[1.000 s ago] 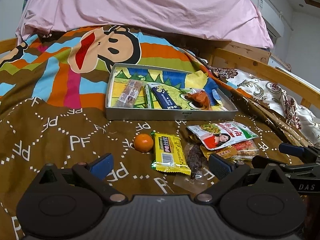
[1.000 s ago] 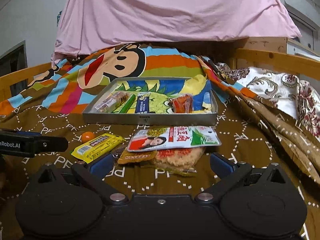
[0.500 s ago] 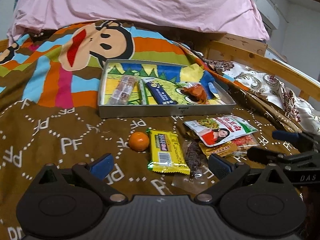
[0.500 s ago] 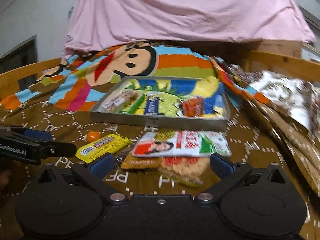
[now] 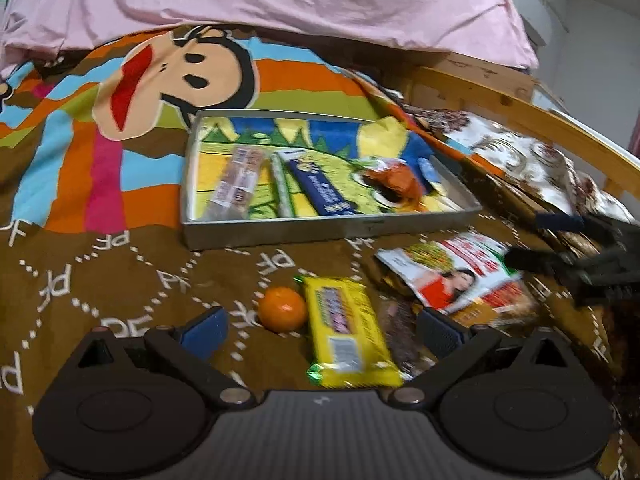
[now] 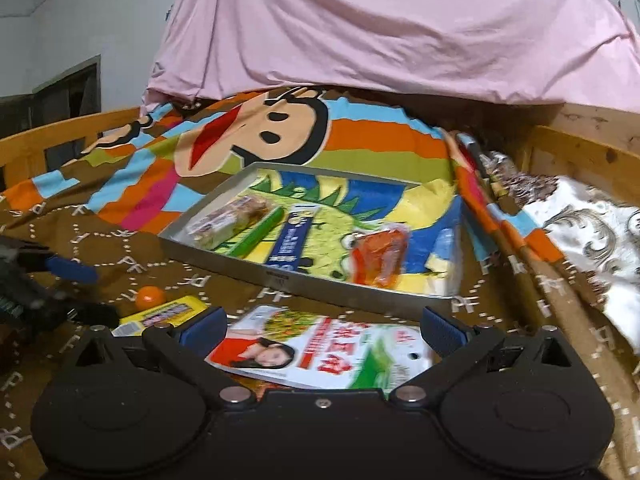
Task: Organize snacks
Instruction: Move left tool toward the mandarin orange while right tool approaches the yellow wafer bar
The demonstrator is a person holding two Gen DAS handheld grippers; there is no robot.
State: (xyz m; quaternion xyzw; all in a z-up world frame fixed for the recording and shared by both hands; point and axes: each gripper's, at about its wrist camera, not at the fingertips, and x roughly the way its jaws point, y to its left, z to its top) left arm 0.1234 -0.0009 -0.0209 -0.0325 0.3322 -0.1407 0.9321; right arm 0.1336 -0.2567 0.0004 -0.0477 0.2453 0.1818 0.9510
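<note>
A metal tray (image 5: pixel 320 229) (image 6: pixel 304 280) lies on the blanket and holds several snacks: a clear bar pack (image 5: pixel 238 182), a blue bar (image 5: pixel 320 192) and an orange pack (image 5: pixel 394 180). In front of it lie a small orange (image 5: pixel 282 308), a yellow bar (image 5: pixel 346 336), a dark jerky pack (image 5: pixel 400 332) and a white packet with a woman's picture (image 5: pixel 448 272) (image 6: pixel 316 350). My left gripper (image 5: pixel 320 326) is open over the yellow bar. My right gripper (image 6: pixel 322 328) is open over the white packet; it also shows in the left wrist view (image 5: pixel 560 248).
The snacks lie on a brown cartoon-monkey blanket (image 5: pixel 100 264). A pink sheet (image 5: pixel 280 0) hangs behind. A wooden bed rail (image 5: pixel 540 128) and a floral quilt (image 6: pixel 592 240) run along the right side. The left gripper shows at the left edge of the right wrist view (image 6: pixel 36 280).
Both grippers have moved forward and lower toward the snacks. The right gripper has come over the white packet; the left has come over the yellow bar. Nothing was picked up.
</note>
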